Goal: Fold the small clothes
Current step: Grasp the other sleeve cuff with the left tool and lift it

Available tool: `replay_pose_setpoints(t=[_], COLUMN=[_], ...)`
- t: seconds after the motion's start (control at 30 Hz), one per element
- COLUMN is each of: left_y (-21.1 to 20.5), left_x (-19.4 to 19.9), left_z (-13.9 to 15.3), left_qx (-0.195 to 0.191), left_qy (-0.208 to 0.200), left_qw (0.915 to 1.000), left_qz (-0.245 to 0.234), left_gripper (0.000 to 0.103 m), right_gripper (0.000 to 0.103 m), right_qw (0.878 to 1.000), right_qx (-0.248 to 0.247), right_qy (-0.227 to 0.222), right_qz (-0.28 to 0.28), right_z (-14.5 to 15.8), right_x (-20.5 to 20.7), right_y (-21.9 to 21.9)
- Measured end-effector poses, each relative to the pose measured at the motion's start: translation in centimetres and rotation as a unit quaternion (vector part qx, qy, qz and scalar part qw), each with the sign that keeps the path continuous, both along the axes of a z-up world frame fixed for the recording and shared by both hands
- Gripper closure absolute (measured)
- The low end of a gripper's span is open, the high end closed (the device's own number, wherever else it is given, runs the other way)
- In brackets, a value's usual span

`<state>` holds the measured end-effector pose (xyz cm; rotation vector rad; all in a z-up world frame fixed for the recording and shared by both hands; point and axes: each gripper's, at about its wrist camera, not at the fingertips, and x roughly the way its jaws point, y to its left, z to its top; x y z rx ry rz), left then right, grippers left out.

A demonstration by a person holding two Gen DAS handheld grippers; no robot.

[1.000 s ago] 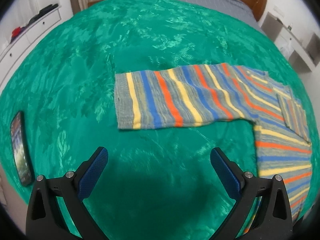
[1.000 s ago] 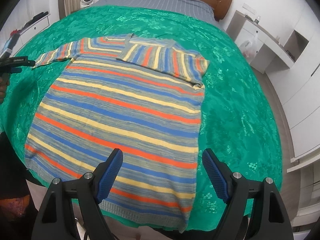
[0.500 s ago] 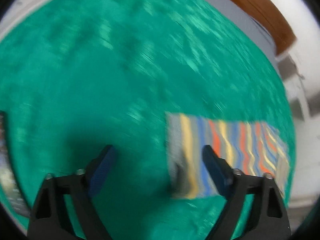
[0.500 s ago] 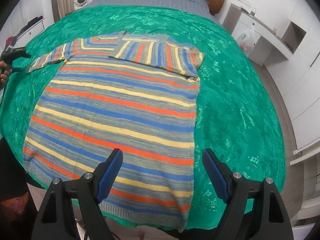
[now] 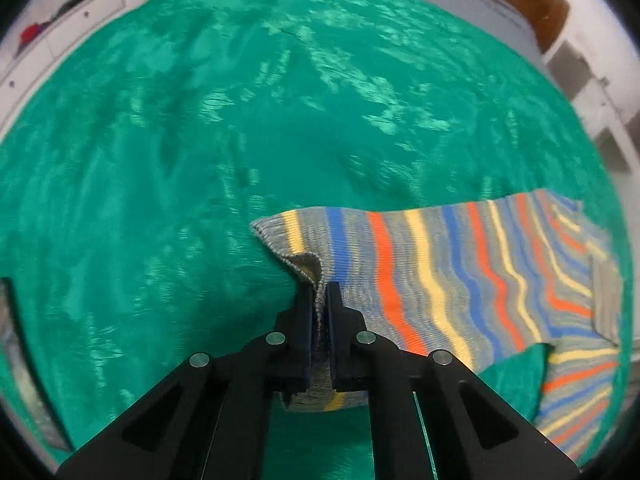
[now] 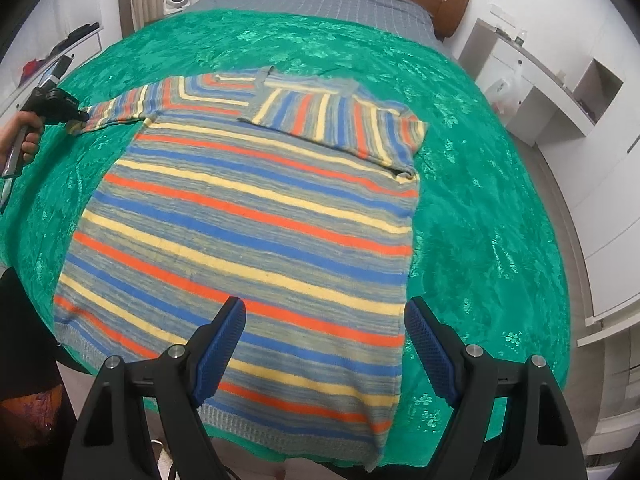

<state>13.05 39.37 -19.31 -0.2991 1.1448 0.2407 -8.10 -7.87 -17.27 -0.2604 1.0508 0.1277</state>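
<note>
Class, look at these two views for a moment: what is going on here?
A person is folding a striped sweater spread flat on a green bedspread. The left hand-held gripper is shut on the cuff of the outstretched sleeve, which bunches up between its pads. The other sleeve already lies folded across the chest. The right hand-held gripper hangs open above the hem, holding nothing.
</note>
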Motion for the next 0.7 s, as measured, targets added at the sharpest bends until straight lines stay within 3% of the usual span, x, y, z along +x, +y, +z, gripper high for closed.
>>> replay_pose_setpoints(t=[0.17,0.27,0.37,0.53,0.63,0.7], left_y=[-0.9,-3.8,-8.2,-18.3,-25.7,-29.5], left_x=[0.6,0.9,1.6,2.5,2.6,3.2], left_z=[1.0,4.4,9.9,18.0,19.6,18.9], left_qx=[0.031,0.043,0.046,0.036,0.030,0.034], left_qy=[0.010,-0.026,-0.076,-0.151,-0.170,-0.170], left_qw=[0.9995,0.9983,0.9927,0.9692,0.9496,0.9411], left_qz=[0.005,-0.029,-0.081,-0.191,-0.261,-0.290], left_gripper=[0.100,0.100,0.100,0.100,0.100,0.100], right_gripper=[0.022,0.022,0.022,0.022,0.022,0.022], right_qw=[1.000,1.000,0.999,0.998,0.997,0.997], right_qx=[0.010,0.019,0.031,0.044,0.050,0.051], right_qy=[-0.005,-0.007,-0.006,-0.003,-0.006,-0.007], right_qz=[-0.004,-0.016,-0.029,-0.046,-0.057,-0.064], right_z=[0.2,0.1,-0.3,-0.9,-1.0,-1.0], right_x=[-0.4,-0.7,-0.8,-1.3,-2.0,-2.4], right_y=[-0.5,-1.5,-2.6,-4.2,-5.2,-5.7])
